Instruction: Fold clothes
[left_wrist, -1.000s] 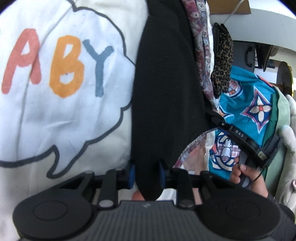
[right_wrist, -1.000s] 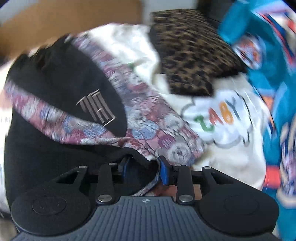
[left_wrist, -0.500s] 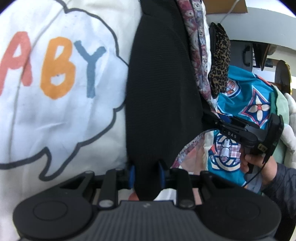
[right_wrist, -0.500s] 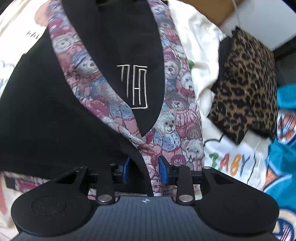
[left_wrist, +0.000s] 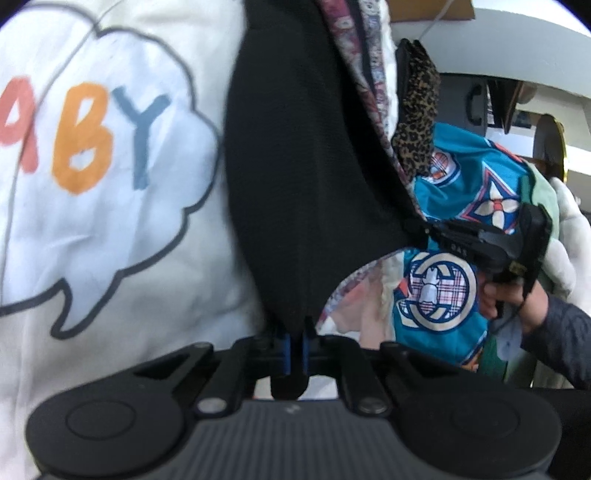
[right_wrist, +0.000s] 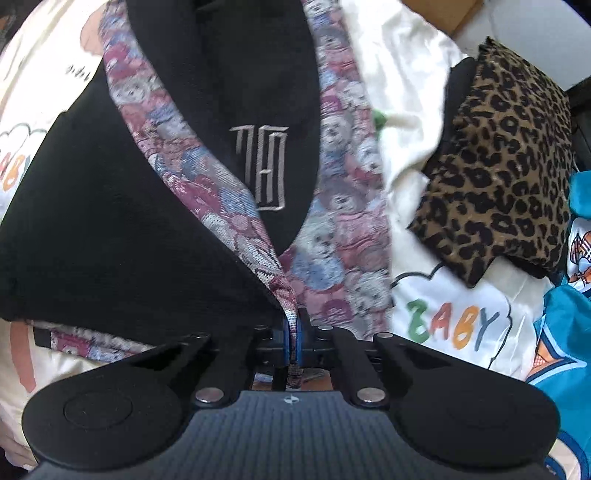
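A black garment (right_wrist: 110, 229) with a bear-patterned woven lining (right_wrist: 347, 229) and a grey embroidered logo lies spread over a cream sheet. My right gripper (right_wrist: 293, 339) is shut on the lining's edge at the garment's lower point. In the left wrist view the same black garment (left_wrist: 314, 166) hangs as a dark fold, and my left gripper (left_wrist: 293, 347) is shut on its bottom tip. The right gripper (left_wrist: 480, 240) shows there at the right, held by a hand (left_wrist: 517, 299), pinching the garment's other edge.
A cream sheet printed with "BABY" in a speech bubble (left_wrist: 103, 147) (right_wrist: 454, 325) lies underneath. A folded leopard-print piece (right_wrist: 506, 155) rests at the right. Teal patterned fabric (left_wrist: 443, 295) (right_wrist: 569, 325) is heaped at the far right, with a white cloth (left_wrist: 565, 236) beyond.
Both grippers have closed: the left fingers came together on the black fold's tip, and the right fingers clamped onto the lining edge. The right view has settled over the garment.
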